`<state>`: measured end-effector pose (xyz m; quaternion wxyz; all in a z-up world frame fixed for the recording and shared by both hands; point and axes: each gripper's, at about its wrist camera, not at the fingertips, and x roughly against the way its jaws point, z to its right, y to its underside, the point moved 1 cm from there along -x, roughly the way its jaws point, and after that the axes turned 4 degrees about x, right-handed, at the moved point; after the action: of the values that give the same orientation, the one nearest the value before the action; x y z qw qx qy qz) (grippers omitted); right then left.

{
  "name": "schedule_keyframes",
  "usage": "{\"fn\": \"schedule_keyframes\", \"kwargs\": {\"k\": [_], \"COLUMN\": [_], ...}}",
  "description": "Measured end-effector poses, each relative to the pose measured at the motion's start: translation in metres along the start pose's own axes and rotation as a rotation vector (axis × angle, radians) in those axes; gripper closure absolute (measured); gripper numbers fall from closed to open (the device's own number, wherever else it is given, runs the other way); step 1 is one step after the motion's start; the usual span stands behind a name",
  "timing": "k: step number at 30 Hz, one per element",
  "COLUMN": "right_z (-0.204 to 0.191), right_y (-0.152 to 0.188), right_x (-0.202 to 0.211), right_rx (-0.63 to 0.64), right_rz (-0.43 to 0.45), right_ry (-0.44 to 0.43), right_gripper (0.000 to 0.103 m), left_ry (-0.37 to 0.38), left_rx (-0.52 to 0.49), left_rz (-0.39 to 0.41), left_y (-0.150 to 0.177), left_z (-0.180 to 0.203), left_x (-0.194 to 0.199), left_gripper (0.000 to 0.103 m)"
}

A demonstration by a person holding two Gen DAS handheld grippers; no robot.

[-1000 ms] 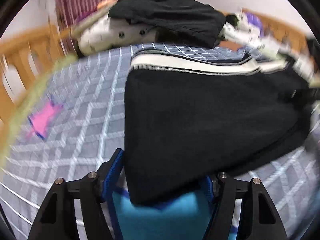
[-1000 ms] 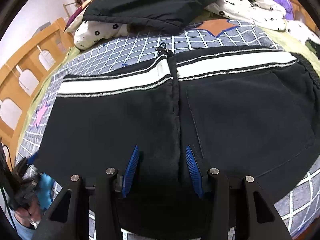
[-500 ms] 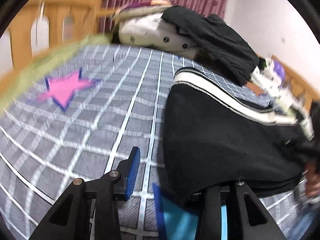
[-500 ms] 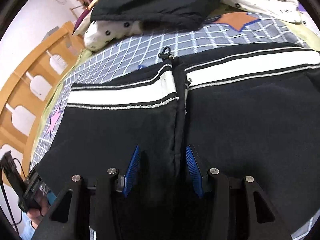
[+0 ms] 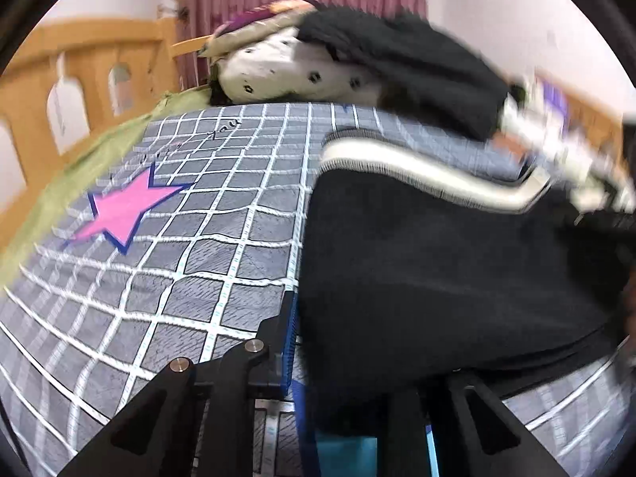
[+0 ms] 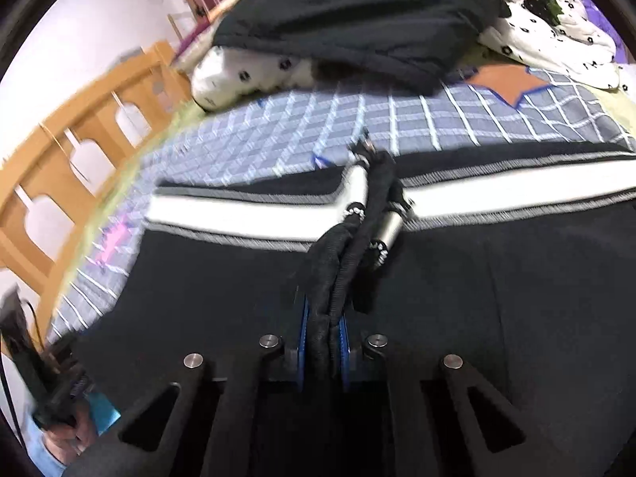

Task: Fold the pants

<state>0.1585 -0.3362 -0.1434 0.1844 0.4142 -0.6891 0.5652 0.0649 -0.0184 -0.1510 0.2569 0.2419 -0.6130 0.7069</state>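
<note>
Pants (image 6: 457,298) flat on bed (image 5: 198,262). Right gripper (image 6: 322,338), open a moment ago, now pinches centre seam. Left gripper (image 5: 342,357) closing on side edge; far pad hidden, grip probably set. Fold can begin.

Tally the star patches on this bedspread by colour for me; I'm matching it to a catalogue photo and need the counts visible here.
Pink star: 1
Orange star: 1
Total: 2 stars showing on the grey checked bedspread. The black pants and the piled bedding cover part of it, so any stars beneath cannot be counted.
</note>
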Motion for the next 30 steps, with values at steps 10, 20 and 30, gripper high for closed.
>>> {"fn": "schedule_keyframes", "kwargs": {"k": [10, 20, 30], "right_z": [0.003, 0.004, -0.001], "right_y": [0.003, 0.005, 0.021], "right_x": [-0.013, 0.019, 0.024], "right_rx": [0.034, 0.068, 0.111], "right_rz": [-0.104, -0.055, -0.083], "right_ry": [0.071, 0.071, 0.107], "right_gripper": [0.073, 0.065, 0.079], "left_ry": [0.014, 0.175, 0.087], "left_rx": [-0.042, -0.013, -0.018], "left_rz": [-0.092, -0.068, -0.198], "left_y": [0.012, 0.005, 0.002], "left_z": [-0.009, -0.036, -0.011], "left_x": [0.006, 0.071, -0.017], "left_gripper": [0.046, 0.046, 0.046]}}
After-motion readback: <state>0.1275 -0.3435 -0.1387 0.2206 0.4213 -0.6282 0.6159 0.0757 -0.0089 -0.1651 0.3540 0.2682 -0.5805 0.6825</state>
